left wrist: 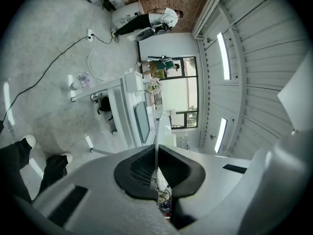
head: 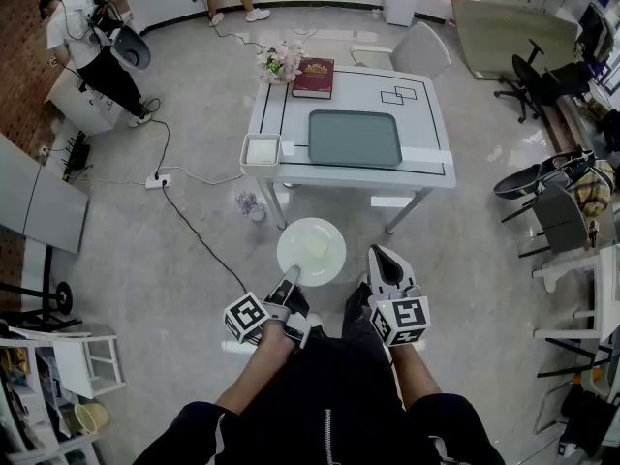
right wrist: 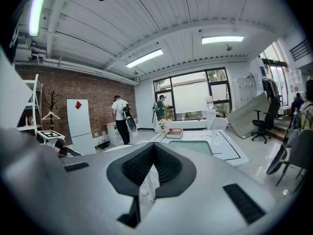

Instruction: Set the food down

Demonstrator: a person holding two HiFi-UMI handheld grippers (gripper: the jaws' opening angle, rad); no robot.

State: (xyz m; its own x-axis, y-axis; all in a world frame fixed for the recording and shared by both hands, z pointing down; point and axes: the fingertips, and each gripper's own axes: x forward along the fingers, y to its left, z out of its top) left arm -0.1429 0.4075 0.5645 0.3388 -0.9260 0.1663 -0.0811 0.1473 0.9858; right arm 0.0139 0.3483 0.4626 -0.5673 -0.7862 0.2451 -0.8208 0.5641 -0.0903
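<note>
Nearest, pinching the white plate by its near rim with the left gripper, jaws clamped on the edge, probably to carry it level so the pale food cannot slide; holding it above the floor, well short of the table; resting the right gripper just right of it, jaws together and empty, likely free for steadying; farther off, presumably aiming for the bare green tray; beyond, minding the white box, book and flowers at the left.
</note>
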